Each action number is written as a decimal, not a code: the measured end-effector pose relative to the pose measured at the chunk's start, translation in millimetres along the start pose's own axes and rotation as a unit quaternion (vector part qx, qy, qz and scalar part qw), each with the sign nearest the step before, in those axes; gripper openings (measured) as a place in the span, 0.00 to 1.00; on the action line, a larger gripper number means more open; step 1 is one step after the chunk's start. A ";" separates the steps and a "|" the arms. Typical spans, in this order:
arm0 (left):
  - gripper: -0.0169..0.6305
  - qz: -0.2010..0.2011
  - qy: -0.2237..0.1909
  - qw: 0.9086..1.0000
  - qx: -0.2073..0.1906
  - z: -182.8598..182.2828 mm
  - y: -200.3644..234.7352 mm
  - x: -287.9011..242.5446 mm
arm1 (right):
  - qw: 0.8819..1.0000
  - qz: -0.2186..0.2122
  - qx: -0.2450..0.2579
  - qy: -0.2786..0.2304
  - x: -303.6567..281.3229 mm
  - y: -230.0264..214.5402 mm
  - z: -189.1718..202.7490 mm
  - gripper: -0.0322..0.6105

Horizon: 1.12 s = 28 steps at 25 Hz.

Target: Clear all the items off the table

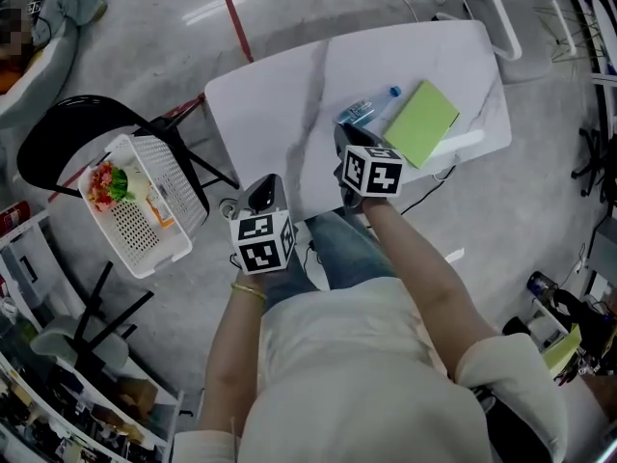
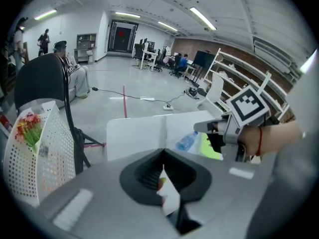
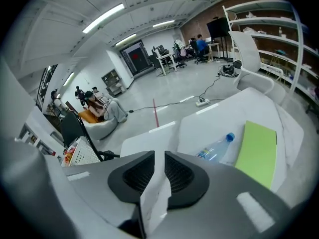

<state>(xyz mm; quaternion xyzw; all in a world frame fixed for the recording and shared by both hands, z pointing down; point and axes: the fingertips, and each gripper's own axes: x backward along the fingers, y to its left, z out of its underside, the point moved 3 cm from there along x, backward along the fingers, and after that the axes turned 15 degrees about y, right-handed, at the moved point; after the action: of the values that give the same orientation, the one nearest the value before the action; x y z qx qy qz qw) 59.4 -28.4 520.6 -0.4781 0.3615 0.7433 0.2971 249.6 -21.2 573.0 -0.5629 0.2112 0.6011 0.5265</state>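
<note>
Head view, table: a white table (image 1: 280, 95) filled the upper centre of the frame, with 2 items left on it.
Head view, items: a clear water bottle (image 1: 366, 110) lay on its side, its long axis diagonal and its blue cap toward the upper right. A green pad (image 1: 422, 123) lay flat just beside it on the right.
Head view, basket: a white basket (image 1: 172, 162) sat on a black chair (image 1: 58, 133) at the left, well apart from the table, with some colourful items already in it.
Head view, hands: the right gripper (image 1: 347, 148) hung over the table's near edge, just below the bottle. The left gripper (image 1: 266, 193) sat lower and further left, by the table's lower left edge. The right hand looked the nearer to both items.
Left gripper view, jaws: the left gripper (image 2: 162, 171) pointed steeply down with its jaws closed together, gripping nothing I could make out.
Left gripper view, target: the bottle (image 2: 187, 141) lay ahead and slightly right of centre, with the right gripper (image 2: 209, 133) close beside it.
Right gripper view, jaws: the right gripper (image 3: 160, 168) was tilted downward, its jaws a narrow slit apart with nothing between them.
Right gripper view, target: the bottle (image 3: 215, 149) lay ahead and to the right, cap pointing up and right. The green pad (image 3: 256, 151) lay further right.
Judgement: the next reach likely called for the right jaws to swing right and cross the bottle's length.
</note>
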 end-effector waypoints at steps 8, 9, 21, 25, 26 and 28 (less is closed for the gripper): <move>0.04 0.002 0.013 1.000 -0.002 -5.2 -14.4 -17.0 | 0.996 0.023 -0.085 0.010 -24.4 -50.9 1.8 0.32; 0.04 0.002 0.016 1.000 -0.003 -5.0 -15.4 -19.2 | 0.995 0.026 -0.099 0.012 -27.8 -56.6 2.5 0.33; 0.04 0.001 0.047 0.999 -0.006 -8.8 -14.9 -42.2 | 0.967 0.037 -0.250 0.019 -67.7 -102.8 3.4 0.55; 0.04 0.001 0.059 0.998 -0.009 -7.0 -16.7 -50.1 | 0.951 0.038 -0.307 0.028 -79.4 -116.0 9.2 0.61; 0.04 0.001 0.062 0.998 -0.010 -6.8 -17.4 -51.8 | 0.946 0.036 -0.319 0.031 -82.7 -118.3 10.6 0.62; 0.04 0.004 0.068 0.998 -0.013 -6.2 -18.9 -54.1 | 0.938 0.030 -0.343 0.038 -89.4 -121.2 13.6 0.64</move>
<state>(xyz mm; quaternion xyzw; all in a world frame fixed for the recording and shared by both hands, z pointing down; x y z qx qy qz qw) 97.2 -28.1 564.1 -0.5300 0.3728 0.7149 0.2628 332.1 -1.8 698.3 -0.7250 0.0292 0.6308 0.2748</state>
